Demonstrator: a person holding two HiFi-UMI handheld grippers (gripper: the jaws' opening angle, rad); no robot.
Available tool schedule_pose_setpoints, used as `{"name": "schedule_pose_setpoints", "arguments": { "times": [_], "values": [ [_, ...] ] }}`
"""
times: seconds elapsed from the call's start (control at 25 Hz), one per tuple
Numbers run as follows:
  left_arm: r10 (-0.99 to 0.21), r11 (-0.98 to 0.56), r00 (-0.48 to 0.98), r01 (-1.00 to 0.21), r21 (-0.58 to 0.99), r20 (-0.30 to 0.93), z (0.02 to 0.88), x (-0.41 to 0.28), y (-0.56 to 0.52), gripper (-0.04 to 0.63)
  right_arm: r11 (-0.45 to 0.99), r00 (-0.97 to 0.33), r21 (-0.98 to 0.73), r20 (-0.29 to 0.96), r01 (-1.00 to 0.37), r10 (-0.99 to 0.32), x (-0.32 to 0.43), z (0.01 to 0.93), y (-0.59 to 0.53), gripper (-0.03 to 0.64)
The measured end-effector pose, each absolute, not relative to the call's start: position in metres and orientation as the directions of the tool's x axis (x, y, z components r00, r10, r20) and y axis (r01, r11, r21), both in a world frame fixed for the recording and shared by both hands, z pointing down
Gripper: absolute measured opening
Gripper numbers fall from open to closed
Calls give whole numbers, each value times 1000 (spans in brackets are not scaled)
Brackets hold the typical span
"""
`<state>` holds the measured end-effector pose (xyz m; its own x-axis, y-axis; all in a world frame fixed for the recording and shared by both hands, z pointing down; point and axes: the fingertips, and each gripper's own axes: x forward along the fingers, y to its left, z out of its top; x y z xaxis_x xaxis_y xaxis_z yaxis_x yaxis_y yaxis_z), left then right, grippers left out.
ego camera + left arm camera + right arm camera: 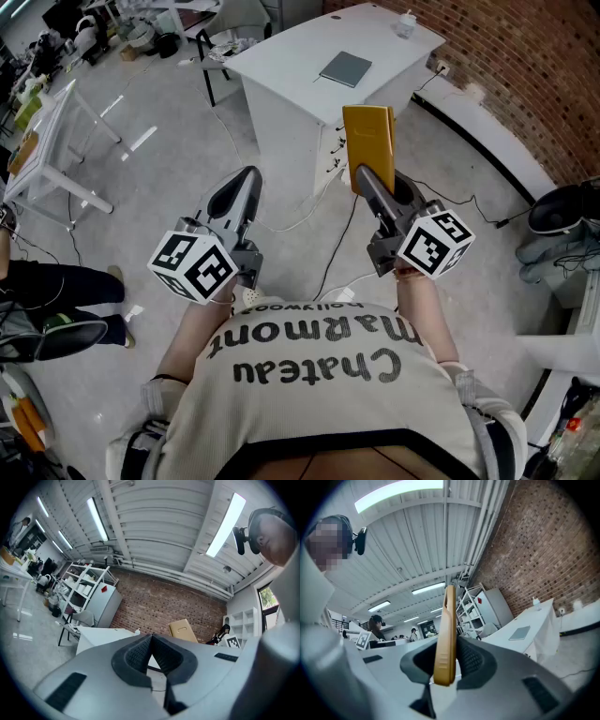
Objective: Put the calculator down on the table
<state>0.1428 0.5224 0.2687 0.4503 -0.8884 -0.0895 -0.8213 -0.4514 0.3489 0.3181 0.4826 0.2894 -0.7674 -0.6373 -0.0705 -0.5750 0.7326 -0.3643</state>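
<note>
The white table (281,56) is the biggest thing ahead, standing at about twelve o'clock from the person in the head view, across a stretch of bare floor. Its top is mostly free. A flat grey pad (345,67) lies near the middle and a small bottle (405,22) stands at the far corner, at one o'clock.

Nothing has been set down yet. The calculator is off the table and well apart from it, held up in the air at one o'clock of the person's chest. Judging by that gap, the task is at its carrying stage. What is left is to close in on the table, lower the load, lay it on a bare part of the top and let go.

The right gripper (446,660) is clamped on the calculator's lower end, pads pressing both flat faces. The left gripper (151,641), at nine o'clock of the right one, has its jaws together on nothing.

The calculator (367,141) is a thin mustard-yellow slab, standing upright out of the jaws — a narrow strip edge-on in the right gripper view, a plain rectangle in the head view. No keys or display show, so which face is turned toward the person cannot be told.
</note>
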Motion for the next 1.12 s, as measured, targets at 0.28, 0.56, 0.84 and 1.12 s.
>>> {"name": "schedule_pose_setpoints", "arguments": {
  "times": [0.28,0.56,0.84,1.12],
  "values": [
    [-893,-437,445,-823,362,-67,272,142,523,2,727,-767,-357,-45,-586,-641,316,294,486,91],
    [-895,-427,444,-817,387,-50,283,141,524,2,709,-752,-340,-8,-618,-659,316,307,487,92],
    [-895,-424,444,-819,387,-41,292,141,511,2,693,-752,-411,-27,-592,-659,318,313,477,92],
    [-894,-423,446,-812,402,-41,295,119,459,2,650,-725,-431,14,-626,-689,306,322,435,92]
  ]
}}
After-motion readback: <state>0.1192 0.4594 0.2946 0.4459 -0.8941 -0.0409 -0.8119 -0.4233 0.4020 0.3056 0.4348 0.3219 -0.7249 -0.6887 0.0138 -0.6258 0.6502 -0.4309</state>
